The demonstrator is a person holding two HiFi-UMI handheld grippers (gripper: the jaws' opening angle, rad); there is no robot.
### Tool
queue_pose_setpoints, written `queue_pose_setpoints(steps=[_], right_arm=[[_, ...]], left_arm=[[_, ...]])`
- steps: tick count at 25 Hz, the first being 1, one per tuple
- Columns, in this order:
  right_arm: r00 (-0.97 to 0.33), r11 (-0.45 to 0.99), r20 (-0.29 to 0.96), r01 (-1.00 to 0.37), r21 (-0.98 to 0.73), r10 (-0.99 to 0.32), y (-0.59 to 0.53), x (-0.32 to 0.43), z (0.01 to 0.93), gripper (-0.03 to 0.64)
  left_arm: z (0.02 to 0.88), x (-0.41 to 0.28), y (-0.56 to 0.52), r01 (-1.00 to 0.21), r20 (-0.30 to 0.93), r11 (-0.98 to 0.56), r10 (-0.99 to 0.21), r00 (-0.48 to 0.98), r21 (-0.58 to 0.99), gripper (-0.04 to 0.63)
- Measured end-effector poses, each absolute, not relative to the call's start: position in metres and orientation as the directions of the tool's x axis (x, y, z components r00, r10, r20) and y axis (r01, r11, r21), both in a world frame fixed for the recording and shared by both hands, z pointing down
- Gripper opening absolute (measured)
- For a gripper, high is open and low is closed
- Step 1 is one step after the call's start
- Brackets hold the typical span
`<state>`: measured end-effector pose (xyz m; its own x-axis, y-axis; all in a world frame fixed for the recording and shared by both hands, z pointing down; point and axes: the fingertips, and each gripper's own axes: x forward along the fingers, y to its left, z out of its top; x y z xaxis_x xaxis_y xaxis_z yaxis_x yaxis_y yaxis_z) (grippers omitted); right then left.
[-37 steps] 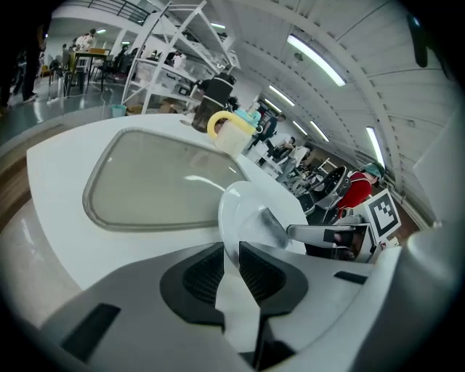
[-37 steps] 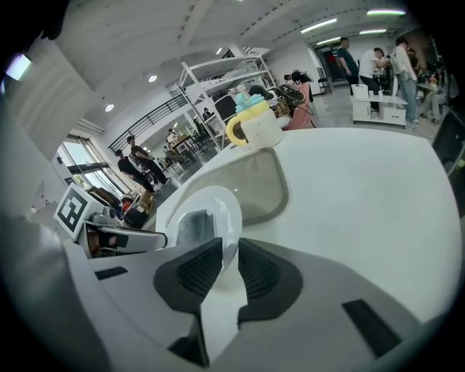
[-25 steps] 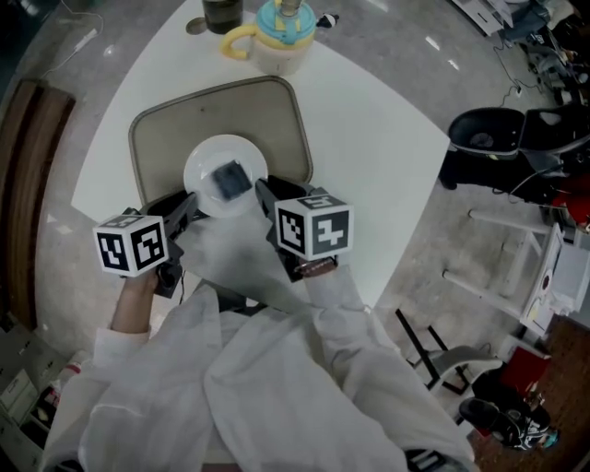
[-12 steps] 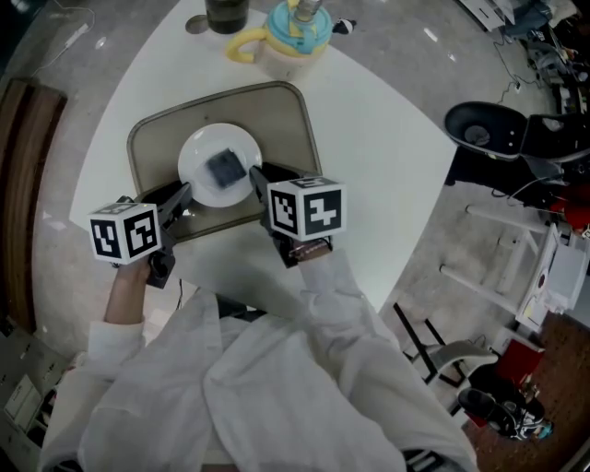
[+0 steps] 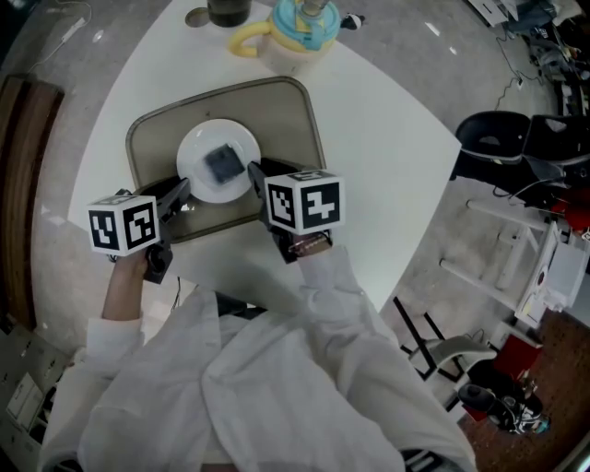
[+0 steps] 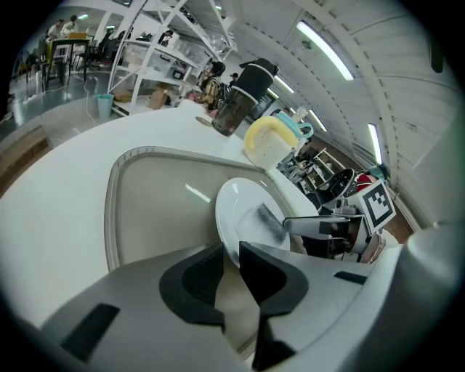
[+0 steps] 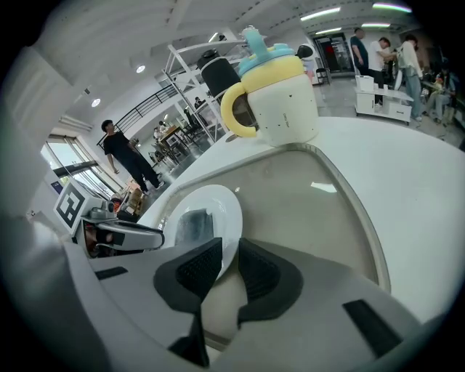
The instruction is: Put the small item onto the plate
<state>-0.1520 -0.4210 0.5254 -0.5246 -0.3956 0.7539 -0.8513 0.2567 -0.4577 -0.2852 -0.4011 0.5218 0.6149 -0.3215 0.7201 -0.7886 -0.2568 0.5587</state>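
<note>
A white plate (image 5: 198, 152) rests over a beige tray (image 5: 286, 120) on the white table. A small dark grey square item (image 5: 222, 164) lies on the plate. My left gripper (image 5: 182, 195) holds the plate's near-left rim and my right gripper (image 5: 253, 175) holds its near-right rim. In the left gripper view the plate (image 6: 240, 207) runs edge-on into the left gripper (image 6: 231, 254), whose jaws are shut on the rim. The right gripper view shows the plate (image 7: 218, 207) pinched the same way by the right gripper (image 7: 230, 258), with the item (image 7: 192, 224) on it.
A yellow and blue lidded cup (image 5: 290, 28) and a dark tumbler (image 5: 229, 11) stand beyond the tray at the table's far edge. The tray's raised rim (image 7: 363, 218) surrounds the plate. A black chair (image 5: 498, 147) stands on the floor to the right.
Both grippers have carried the plate away from me, further in over the tray and lower. The item has stayed on the plate, and both grips are unchanged.
</note>
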Motion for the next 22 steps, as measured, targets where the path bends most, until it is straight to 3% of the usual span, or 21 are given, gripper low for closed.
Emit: queue_pose_setpoints(steps=[14, 22], right_arm=[[-0.503, 0.292, 0.757, -0.863, -0.412, -0.416, -0.417, -0.152, 0.525, 0.078], [-0.501, 0.319, 0.749, -0.863, -0.392, -0.433, -0.402, -0.14, 0.516, 0.079]], left_arm=[[0.522, -0.284, -0.399, -0.791, 0.736, -0.293, -0.297, 0.609, 0.536, 0.071], [0.515, -0.291, -0.387, -0.828, 0.748, -0.258, -0.354, 0.561, 0.499, 0.072]])
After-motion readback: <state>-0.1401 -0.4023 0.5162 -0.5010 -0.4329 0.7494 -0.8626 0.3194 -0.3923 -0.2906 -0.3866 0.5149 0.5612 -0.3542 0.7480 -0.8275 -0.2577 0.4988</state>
